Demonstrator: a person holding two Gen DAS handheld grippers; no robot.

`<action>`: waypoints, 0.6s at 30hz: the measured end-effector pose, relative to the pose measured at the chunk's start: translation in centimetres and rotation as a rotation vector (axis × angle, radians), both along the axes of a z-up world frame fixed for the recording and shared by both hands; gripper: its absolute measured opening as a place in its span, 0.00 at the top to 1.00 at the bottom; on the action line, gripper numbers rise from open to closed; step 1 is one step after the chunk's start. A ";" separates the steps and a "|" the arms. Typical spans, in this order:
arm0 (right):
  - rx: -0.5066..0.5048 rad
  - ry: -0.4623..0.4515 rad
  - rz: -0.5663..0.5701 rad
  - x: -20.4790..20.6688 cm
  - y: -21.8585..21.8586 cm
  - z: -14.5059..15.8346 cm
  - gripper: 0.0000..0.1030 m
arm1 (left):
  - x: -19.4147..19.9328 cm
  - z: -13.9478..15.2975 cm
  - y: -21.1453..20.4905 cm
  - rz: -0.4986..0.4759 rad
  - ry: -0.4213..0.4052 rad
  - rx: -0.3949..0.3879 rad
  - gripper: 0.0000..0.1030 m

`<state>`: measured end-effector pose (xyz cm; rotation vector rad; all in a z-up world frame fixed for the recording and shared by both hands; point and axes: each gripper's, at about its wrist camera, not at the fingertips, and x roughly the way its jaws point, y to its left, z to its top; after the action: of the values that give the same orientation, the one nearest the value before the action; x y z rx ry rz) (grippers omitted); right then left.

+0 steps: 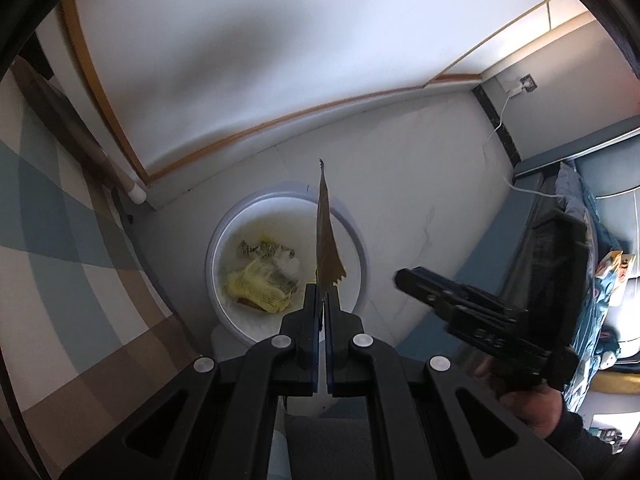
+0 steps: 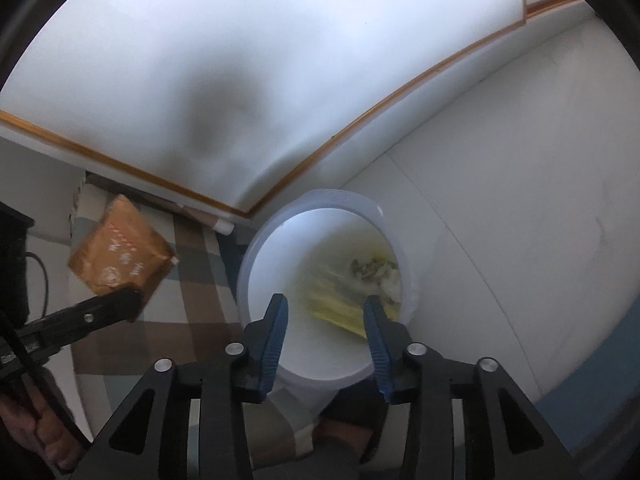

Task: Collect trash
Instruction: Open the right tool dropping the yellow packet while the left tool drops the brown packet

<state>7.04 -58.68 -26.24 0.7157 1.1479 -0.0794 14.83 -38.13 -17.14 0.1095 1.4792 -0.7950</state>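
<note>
Left gripper [image 1: 323, 300]: clamped on a brown wrapper [image 1: 327, 240], held edge-on above the white bin [image 1: 362, 256]. Right gripper [image 2: 326, 320]: jaws parted, nothing between them, poised over the bin's mouth. Inside the bin: yellow wrappers [image 1: 256, 284] and crumpled scraps. Beside the bin: checked rug [image 1: 52, 216], white table [image 1: 240, 60].

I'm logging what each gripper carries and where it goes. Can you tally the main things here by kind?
Grippers: 2, the left gripper and the right gripper
White trash bins: 1
Brown wrappers: 1, pinched in the left gripper
Plaid rugs: 1
Total: 5
The crumpled trash in the bin is too jumbled to count.
</note>
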 end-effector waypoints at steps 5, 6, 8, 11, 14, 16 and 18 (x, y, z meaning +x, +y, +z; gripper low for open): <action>0.006 -0.029 -0.062 -1.3 -0.9 0.8 0.49 | -0.3 -0.5 -0.6 -0.027 0.015 0.012 1.00; 0.013 -0.037 -0.073 -1.6 -1.2 1.1 0.49 | -0.3 -0.7 -0.8 -0.031 0.022 0.022 1.00; 0.013 -0.045 -0.090 -1.8 -1.4 1.4 0.47 | -0.3 -1.1 -1.0 -0.034 0.033 0.037 1.00; 0.006 -0.061 -0.104 -2.2 -1.7 2.2 0.42 | -0.3 -1.7 -1.4 -0.043 0.055 0.050 1.00; 0.015 -0.065 -0.121 -2.5 -1.9 2.7 0.39 | -0.2 -2.5 -1.7 -0.040 0.090 0.066 1.00; 0.052 -0.065 -0.139 -2.8 -2.1 2.9 0.39 | -0.1 -3.0 -2.0 -0.038 0.109 0.086 1.00; 0.060 -0.071 -0.147 -3.2 -2.2 3.3 0.39 | 0.0 -3.4 -2.1 -0.029 0.122 0.107 1.00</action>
<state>3.89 -60.84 -22.96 0.8494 1.0327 -0.1432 14.84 -40.23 -20.53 0.1658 1.6395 -0.7564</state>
